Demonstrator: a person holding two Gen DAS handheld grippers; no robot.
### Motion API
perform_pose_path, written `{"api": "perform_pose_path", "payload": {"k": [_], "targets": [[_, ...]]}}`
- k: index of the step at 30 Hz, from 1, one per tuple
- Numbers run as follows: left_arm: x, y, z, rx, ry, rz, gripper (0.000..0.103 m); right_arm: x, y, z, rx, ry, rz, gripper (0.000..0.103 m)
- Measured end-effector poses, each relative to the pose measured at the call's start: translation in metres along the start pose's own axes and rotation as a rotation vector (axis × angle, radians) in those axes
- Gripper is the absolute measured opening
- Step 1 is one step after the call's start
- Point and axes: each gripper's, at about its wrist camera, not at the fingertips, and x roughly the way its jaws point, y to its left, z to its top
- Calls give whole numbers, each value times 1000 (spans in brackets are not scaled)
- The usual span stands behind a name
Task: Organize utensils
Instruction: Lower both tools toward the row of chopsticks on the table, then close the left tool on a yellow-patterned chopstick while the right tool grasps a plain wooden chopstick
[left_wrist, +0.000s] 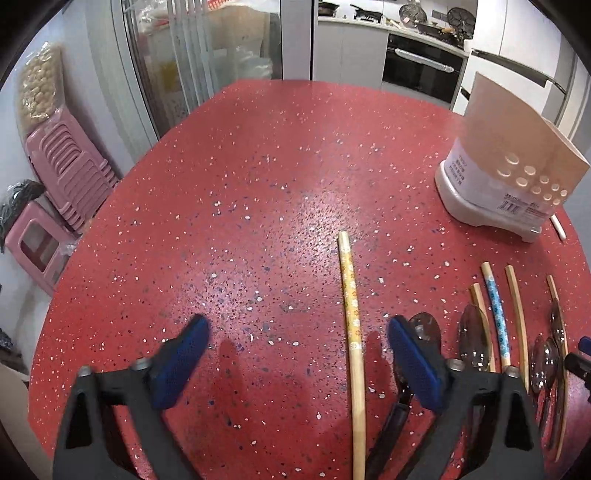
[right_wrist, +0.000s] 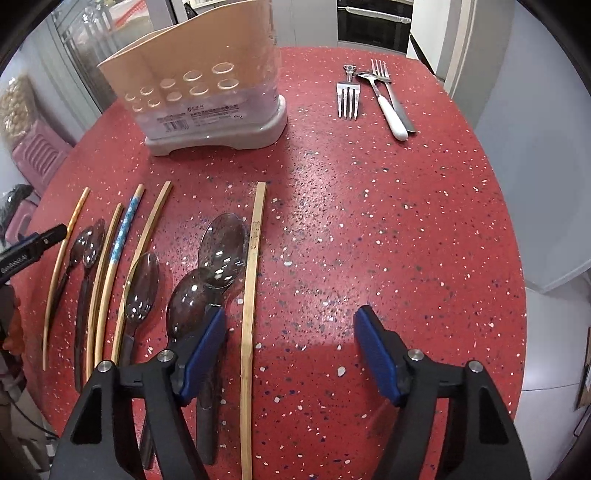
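Presently on the red speckled tabletop (right_wrist: 369, 221):

- Left tool (left_wrist: 295, 334): jaws wide apart, empty, low over bare tabletop. A yellow flowered chopstick (left_wrist: 351, 314) lies lengthwise between its fingers, nearer the right one, untouched.
- Right tool (right_wrist: 290, 325): jaws wide apart, empty. A plain bamboo chopstick (right_wrist: 253, 266) lies between its fingers, close to the left one.
- Holder (right_wrist: 207, 92): beige, with round holes in its wall, on a pale grey base, upright at the far side, well apart from both tools. Its inside cannot be seen from either view.
- Chopsticks, loose, in a rough row left of the right tool: a blue patterned one (right_wrist: 123, 229) and several plain ones, roughly parallel.
- Spoons, dark clear plastic, among those chopsticks: a big spoon (right_wrist: 221, 249) overlapping a second (right_wrist: 188, 302) by the right tool's left finger; one more (right_wrist: 142, 284) and a small pair (right_wrist: 86, 243) further left.
- Metal cutlery, far right of the holder: two forks (right_wrist: 348, 99), a white-handled spoon (right_wrist: 388, 107), possibly a further piece beneath, too small to tell.
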Motion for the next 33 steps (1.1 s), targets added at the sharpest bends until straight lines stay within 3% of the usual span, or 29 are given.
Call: {"api": "perform_pose_path", "payload": {"k": [12,23,24,26,28,30,31,33], "targets": [[18,-17,7,55,40,12,103,8,14,18,-77,36,-30,63],[30,-14,25,76,104,-54,100,26,39,52,-159,123,-42,55],[30,-15,27,83,109,-57,95,27,40,55,-163,136,-43,54],[29,-21,31,114,117,-74,86,28,41,58,-181,138,-35,38],[29,-30,33,157,129,-91,68,28,39,61,-180,142,-31,11],[28,-39,34,196,140,-110,53,27,40,62,-182,144,-30,9],[28,-43,35,212,145,-117,34,26,40,62,-185,140,-26,7],[26,-49,32,236,147,-116,31,23,37,57,-187,128,-17,7]]}}
